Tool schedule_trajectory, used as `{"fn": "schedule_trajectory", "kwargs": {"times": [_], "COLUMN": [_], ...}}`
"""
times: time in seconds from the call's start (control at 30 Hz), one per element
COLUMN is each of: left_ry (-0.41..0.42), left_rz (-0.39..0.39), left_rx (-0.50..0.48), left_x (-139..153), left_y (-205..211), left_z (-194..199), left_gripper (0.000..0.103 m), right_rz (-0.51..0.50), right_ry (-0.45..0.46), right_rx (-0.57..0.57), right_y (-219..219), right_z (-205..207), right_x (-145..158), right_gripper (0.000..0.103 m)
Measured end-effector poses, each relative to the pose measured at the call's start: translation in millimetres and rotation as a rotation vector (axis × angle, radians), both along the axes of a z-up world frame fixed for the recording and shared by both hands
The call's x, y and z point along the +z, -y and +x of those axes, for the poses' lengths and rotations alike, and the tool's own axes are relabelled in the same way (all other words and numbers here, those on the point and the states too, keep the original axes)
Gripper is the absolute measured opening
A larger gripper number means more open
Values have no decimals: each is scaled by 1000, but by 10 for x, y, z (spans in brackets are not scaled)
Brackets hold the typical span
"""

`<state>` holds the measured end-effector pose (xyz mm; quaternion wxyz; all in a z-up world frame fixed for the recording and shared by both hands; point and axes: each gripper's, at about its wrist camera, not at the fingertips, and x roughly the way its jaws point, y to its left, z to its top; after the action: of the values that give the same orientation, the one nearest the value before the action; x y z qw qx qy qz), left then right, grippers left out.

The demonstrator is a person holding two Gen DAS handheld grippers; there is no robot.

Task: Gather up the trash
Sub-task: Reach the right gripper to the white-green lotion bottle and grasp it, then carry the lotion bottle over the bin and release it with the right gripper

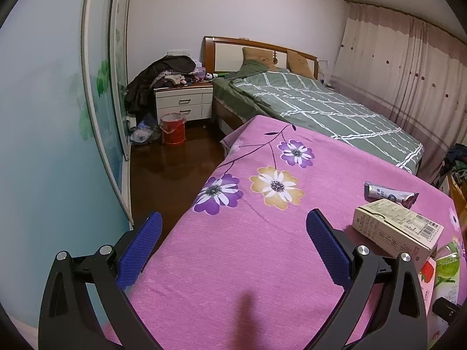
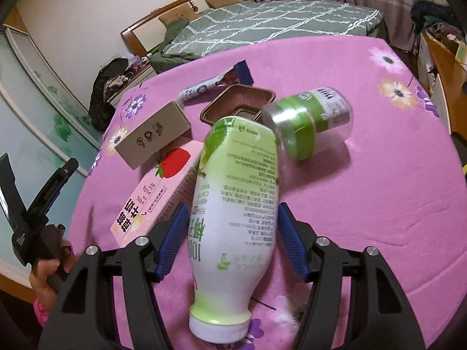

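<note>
A white and green plastic bottle (image 2: 242,175) sits between the blue pads of my right gripper (image 2: 232,207), cap end toward the camera; the pads press on both its sides. Behind it on the pink flowered blanket (image 2: 364,189) lie a pink strawberry carton (image 2: 157,192), a beige box (image 2: 154,137), a squeezed tube (image 2: 216,83), a brown tray (image 2: 239,100) and a clear jar with a green label (image 2: 309,116). My left gripper (image 1: 233,215) stands wide open over the blanket's left part with nothing in it. The beige box (image 1: 397,227) and tube (image 1: 388,194) lie to its right.
A red bin (image 1: 172,129) with a plastic liner stands on the dark floor by a white nightstand (image 1: 184,102) piled with clothes. Beyond the blanket is a bed with a green checked cover (image 1: 321,108). A wardrobe door (image 1: 58,116) runs along the left. A hand (image 2: 46,274) grips the left tool.
</note>
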<state>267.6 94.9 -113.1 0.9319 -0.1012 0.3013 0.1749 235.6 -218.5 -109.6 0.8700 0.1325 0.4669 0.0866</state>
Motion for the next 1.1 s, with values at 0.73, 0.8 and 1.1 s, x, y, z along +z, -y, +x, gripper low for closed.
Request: {"fn": "schedule_trajectory", "kwargs": {"times": [0.73,0.8,1.1], "left_ry": [-2,-2,0], "left_rz": [6,7,13], "left_rx": [-6,-7,-11], "left_x": [0,-6,-5], "left_y": [41,45,72], "left_z": [-8,-8,-4], "left_gripper": [98,98,98], "right_rz": [97,96,69], "right_ry": [207,230,311], "right_rx": [-47,-66,-98], "right_y": [455,552,850], "right_z": [-724,-800,-1059], "right_x": [454,511,777], "right_gripper": [55,54,54]}}
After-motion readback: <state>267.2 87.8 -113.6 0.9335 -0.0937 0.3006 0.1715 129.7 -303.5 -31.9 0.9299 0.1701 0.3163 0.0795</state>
